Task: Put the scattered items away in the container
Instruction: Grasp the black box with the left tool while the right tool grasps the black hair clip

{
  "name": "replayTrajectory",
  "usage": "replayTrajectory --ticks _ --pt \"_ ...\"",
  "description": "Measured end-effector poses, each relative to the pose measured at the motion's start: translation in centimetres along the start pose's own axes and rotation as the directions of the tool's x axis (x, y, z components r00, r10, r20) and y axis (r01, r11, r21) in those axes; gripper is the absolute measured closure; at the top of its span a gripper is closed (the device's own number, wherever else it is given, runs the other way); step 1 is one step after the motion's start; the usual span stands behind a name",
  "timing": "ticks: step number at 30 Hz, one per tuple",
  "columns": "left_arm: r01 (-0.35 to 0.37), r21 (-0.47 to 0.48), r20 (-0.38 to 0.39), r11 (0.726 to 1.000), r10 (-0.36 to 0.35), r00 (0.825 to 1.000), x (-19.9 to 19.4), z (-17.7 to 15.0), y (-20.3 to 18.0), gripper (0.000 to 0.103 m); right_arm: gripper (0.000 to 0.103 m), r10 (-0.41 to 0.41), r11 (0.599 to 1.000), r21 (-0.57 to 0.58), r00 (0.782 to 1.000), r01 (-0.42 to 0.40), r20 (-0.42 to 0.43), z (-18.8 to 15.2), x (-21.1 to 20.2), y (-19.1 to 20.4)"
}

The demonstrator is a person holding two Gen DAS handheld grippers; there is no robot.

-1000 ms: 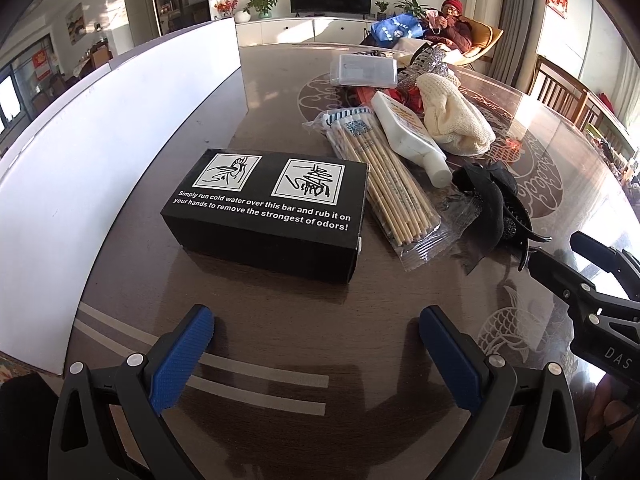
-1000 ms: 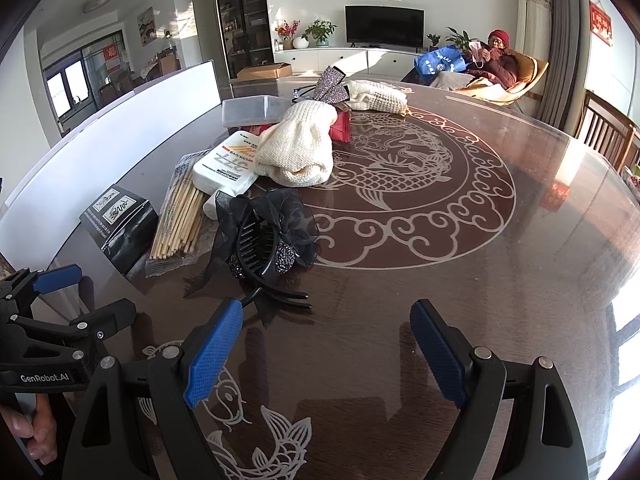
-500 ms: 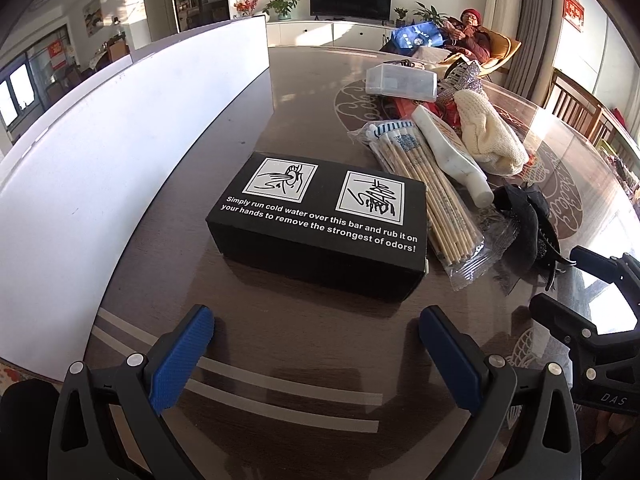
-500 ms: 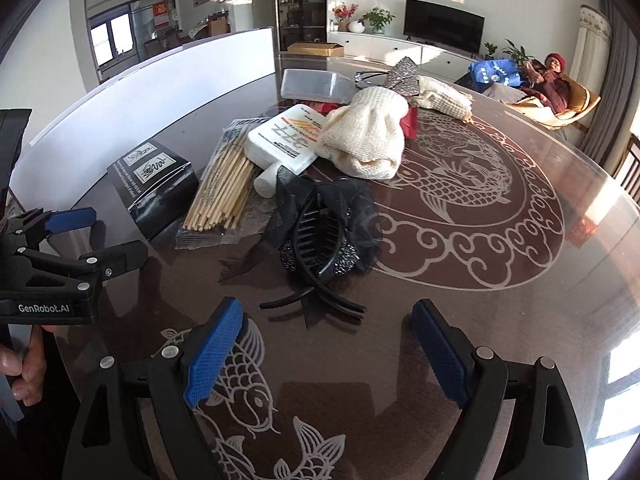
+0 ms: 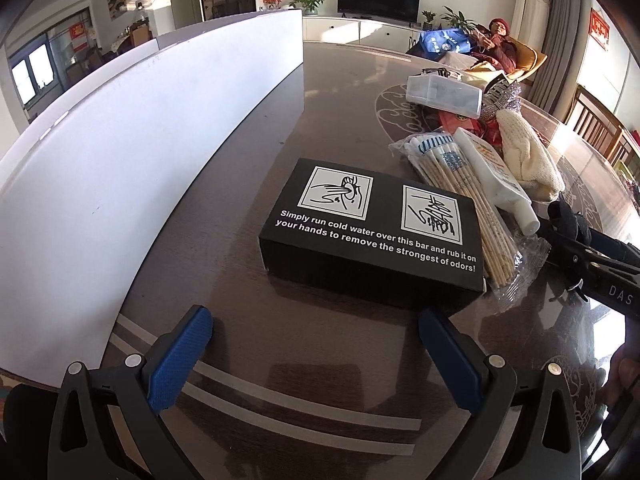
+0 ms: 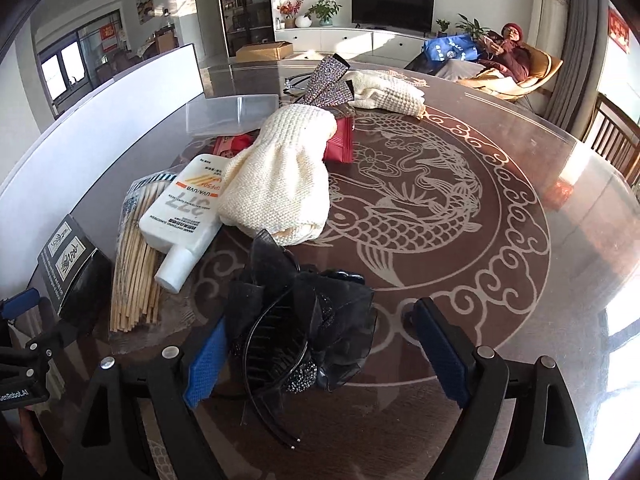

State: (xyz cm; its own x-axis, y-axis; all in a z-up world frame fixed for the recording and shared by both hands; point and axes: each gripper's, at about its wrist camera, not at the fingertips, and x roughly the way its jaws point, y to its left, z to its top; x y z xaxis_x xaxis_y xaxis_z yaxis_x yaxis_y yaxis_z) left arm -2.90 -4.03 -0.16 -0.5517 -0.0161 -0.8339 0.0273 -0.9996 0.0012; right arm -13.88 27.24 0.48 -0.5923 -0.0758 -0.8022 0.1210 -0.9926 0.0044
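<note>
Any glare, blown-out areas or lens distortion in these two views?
Left wrist: the white panel bows strongly from fisheye, and sunlight glares at right on the glossy brown table. Right wrist: the table edge is blown out white at far right.

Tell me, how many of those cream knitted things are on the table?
2. One cream knit piece lies mid-pile, overlapping the white bottle and red pouch. The other lies farther back, beside the sparkly hair clip. More could be buried underneath.
</note>
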Motion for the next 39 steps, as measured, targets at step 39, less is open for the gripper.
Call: replayTrajectory --ticks 39 --pt "0.245 0.494 -0.015 0.834 -0.274 0.962 -1.5 3.7 -1.1 0.0 0.015 0.016 1.0 0.015 1.0 -0.016 0.009 -0.3 -0.3 -0.3"
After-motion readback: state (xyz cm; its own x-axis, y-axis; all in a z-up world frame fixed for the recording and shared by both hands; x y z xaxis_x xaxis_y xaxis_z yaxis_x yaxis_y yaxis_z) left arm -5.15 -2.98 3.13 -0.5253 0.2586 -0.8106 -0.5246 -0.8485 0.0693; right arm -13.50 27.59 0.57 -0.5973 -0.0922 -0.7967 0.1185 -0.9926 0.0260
